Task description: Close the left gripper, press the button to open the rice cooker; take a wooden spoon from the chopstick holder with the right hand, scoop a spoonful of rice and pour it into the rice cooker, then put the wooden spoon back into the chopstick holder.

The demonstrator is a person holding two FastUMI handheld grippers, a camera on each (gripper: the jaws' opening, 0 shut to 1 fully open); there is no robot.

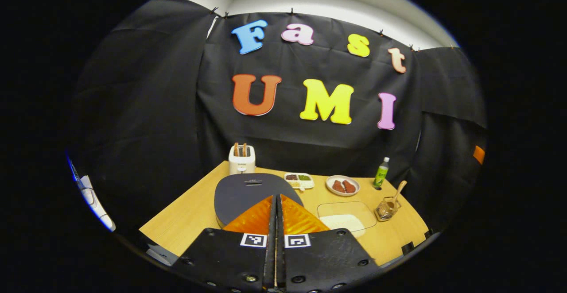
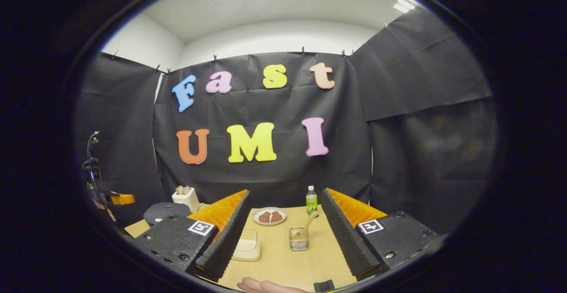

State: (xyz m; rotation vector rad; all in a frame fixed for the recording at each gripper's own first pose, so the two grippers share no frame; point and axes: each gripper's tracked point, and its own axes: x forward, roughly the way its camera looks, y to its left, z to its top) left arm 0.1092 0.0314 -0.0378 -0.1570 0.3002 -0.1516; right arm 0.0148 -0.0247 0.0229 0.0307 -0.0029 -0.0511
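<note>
Fingers of the left gripper [image 1: 275,204] pressed together above the rice cooker [image 1: 248,193] could miss its button; right gripper [image 2: 283,222] gapes empty.

A light wooden table [image 1: 190,215] is carrying it all: the toaster [image 1: 242,159] is standing at the far left corner, the closed rice cooker [image 1: 248,193] sitting before it, a bottle [image 1: 381,173] and chopstick holder [image 1: 386,208] are lining the right edge, a plate [image 1: 342,185] is resting mid-back.
</note>
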